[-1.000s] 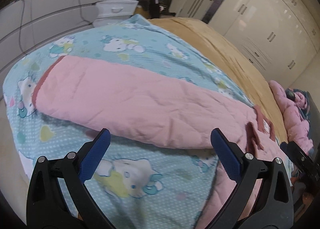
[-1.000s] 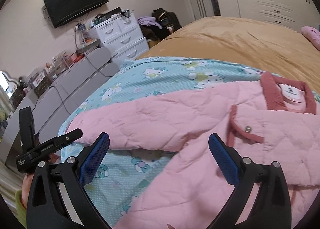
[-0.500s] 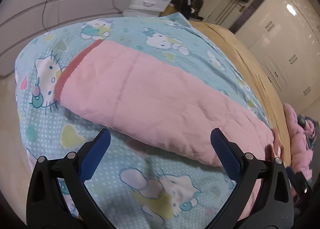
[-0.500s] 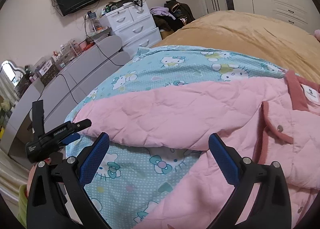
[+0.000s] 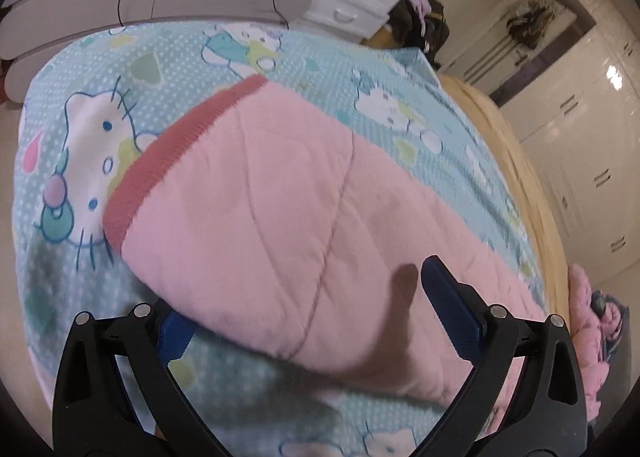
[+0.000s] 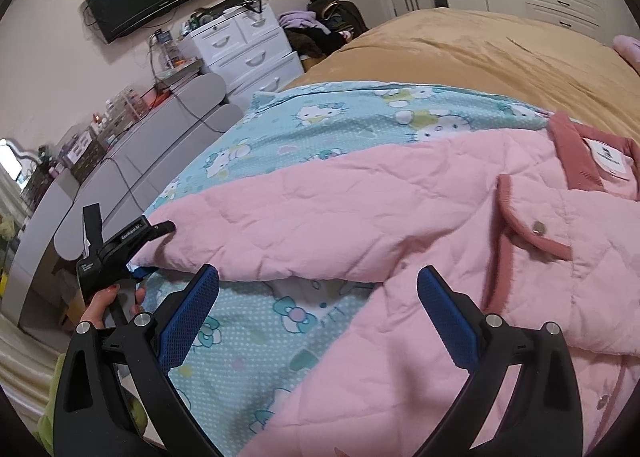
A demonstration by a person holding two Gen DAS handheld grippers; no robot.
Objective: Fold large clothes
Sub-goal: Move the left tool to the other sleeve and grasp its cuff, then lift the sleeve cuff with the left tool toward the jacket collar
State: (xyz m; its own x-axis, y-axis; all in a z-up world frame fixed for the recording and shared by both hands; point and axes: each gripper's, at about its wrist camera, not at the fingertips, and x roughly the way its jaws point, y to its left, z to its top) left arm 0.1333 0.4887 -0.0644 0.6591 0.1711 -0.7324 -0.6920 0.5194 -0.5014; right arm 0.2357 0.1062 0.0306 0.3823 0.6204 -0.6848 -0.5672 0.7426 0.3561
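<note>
I had my left gripper (image 5: 304,309) spread around the sleeve (image 5: 280,193) of the jacket (image 6: 400,241) on the bed, ready to pinch and fold it, while my right gripper (image 6: 318,309) hovered spread above the hem.

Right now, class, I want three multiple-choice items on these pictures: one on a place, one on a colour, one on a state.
1. Where does the pink jacket lie?
A. on the cat-print blanket
B. on the floor
C. in a drawer

2. What colour is the sleeve cuff?
A. green
B. dark rose
C. white

3. How does the left tool stand?
A. shut on the collar
B. out of view
C. open, straddling the sleeve

Answers:
1. A, since the blanket shows around and under the jacket.
2. B, as the ribbed band at the sleeve end is darker rose than the quilting.
3. C, because one finger sits under the sleeve edge and the other above it, wide apart.
</note>
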